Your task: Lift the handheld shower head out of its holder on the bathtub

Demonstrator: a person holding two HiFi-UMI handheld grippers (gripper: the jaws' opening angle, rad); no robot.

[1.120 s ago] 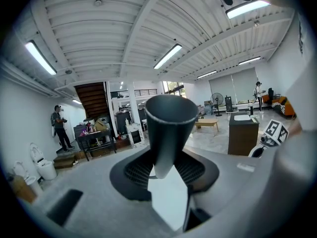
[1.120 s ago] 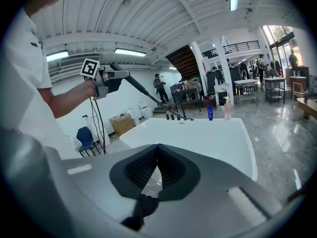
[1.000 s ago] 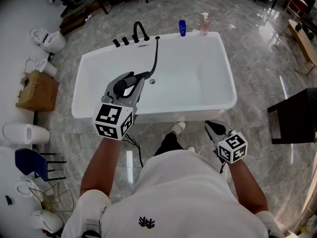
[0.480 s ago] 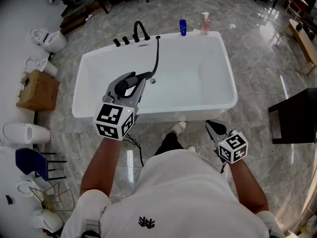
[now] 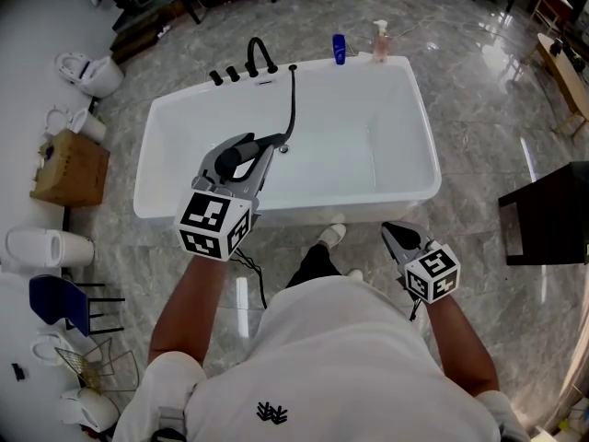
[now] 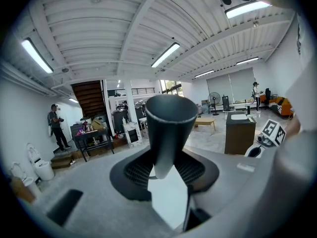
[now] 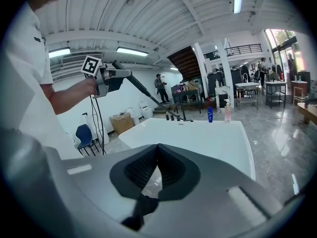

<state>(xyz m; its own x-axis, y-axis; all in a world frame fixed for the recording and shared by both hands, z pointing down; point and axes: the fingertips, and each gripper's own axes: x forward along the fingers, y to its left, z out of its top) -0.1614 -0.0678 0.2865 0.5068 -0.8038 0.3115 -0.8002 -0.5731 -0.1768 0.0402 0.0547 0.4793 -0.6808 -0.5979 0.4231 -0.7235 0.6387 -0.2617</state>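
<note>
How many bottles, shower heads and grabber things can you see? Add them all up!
Bottles: 2, the blue bottle and the pink bottle
Shower heads: 1, the shower head
Grippers: 2, the left gripper and the right gripper
Total: 5

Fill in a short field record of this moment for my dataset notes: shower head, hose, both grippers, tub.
shower head: gripped, held above the bathtub, away from its rim
hose: black, runs from the shower head to the far rim beside the faucet
left gripper: shut on the shower head
right gripper: shut, empty, low outside the tub
far rim: blue bottle, pink bottle
</note>
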